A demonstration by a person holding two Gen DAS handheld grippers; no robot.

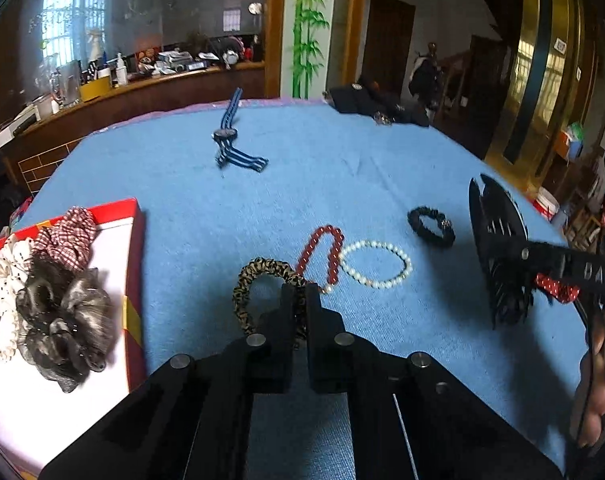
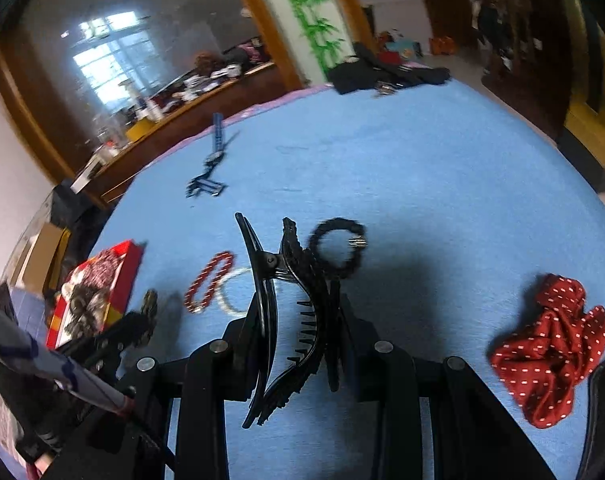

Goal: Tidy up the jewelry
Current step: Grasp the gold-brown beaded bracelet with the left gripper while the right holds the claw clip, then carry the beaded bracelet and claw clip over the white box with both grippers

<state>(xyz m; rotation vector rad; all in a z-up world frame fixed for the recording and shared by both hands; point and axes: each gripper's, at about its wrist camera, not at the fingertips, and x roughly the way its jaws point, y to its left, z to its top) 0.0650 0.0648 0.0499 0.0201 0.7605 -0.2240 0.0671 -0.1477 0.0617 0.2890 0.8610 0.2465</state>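
My left gripper [image 1: 300, 292] is shut on the right side of a leopard-print scrunchie [image 1: 258, 280] low over the blue cloth [image 1: 342, 168]. Just beyond it lie a red bead bracelet [image 1: 322, 250], a pearl bracelet [image 1: 376, 264] and a black hair tie [image 1: 430, 226]. A blue striped watch [image 1: 230, 140] lies farther back. My right gripper [image 2: 298, 312] is shut on a black claw hair clip [image 2: 286, 320], held above the cloth. A red dotted scrunchie [image 2: 554, 356] rests on the cloth to its right.
A red box [image 1: 136, 240] with a white inside stands at the left edge and holds several scrunchies and a bead string. A dark bag [image 1: 378, 104] lies at the table's far edge. A wooden counter with clutter runs behind the table.
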